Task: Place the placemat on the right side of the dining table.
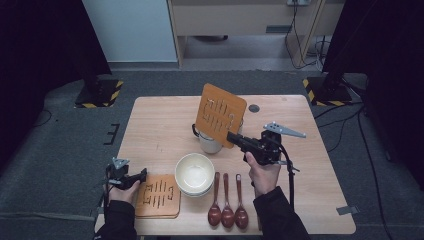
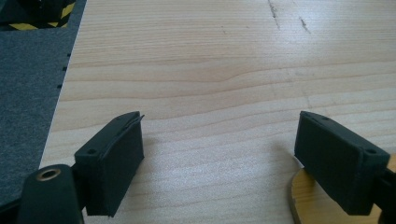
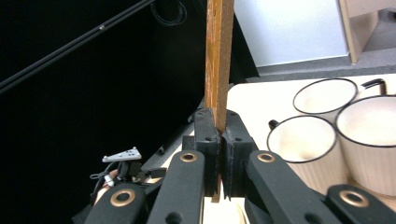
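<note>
Room: dark curtains are seen at both sides, with grey carpet around a pale wooden table and light cabinets behind it.
Right tongs: clamped tight on the edge of a lifted wooden trivet, as is plain in the right gripper view, where the board is seen edge-on and upright between the pressed pads.
Lifted trivet: held tilted in the air, up and away from the right tongs, above the white enamel mugs.
Mugs: three black-rimmed mugs are seen just beside the right tongs in the right gripper view, touching or nearly touching one another.
Left tongs: spread wide with nothing between them; bare table is seen between the pads in the left gripper view.
Second trivet: lying flat on the table, at the tips of the left tongs; its rounded corner is seen under one pad, though contact cannot be told.
Bowls: a white stack is set between the two tongs, just past the flat trivet.
Spoons: three dark wooden spoons are laid side by side near the hand holding the right tongs.
</note>
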`<state>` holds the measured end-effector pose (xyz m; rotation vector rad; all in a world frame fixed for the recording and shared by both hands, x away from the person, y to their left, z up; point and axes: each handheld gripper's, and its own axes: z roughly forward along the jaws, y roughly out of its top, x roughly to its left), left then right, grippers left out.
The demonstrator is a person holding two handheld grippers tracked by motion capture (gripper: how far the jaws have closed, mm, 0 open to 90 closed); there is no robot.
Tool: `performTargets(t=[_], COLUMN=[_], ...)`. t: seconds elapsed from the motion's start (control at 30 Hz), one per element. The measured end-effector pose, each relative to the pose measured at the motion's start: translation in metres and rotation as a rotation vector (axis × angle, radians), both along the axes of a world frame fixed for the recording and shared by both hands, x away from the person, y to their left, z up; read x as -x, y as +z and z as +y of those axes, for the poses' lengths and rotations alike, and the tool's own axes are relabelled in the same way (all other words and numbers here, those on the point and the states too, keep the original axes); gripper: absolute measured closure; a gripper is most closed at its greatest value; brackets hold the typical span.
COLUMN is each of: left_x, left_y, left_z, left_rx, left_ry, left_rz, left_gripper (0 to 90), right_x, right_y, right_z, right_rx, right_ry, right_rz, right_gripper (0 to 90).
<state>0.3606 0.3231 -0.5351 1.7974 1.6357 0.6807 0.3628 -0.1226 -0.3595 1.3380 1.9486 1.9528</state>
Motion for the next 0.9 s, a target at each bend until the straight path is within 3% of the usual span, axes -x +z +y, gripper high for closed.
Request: performTargets(t=[0.23, 0.9], left_x=[-0.003, -0.008], left_y=[-0.001, -0.001], left_z=[-0.004, -0.002], left_rx=[-0.040, -0.033], left_ry=[-0.027, -0.009], left_rz=[0.022, 0.030], left_gripper=[7.3, 3.4], right_x=[-0.002, -0.005], right_y=[0.000, -0.007], right_z=[-0.015, -0.061], right_rx=[0.009, 0.026], right_ry=[-0.019, -0.074], right_rz=[0.002, 0.017], right_gripper=[87.1, 87.1])
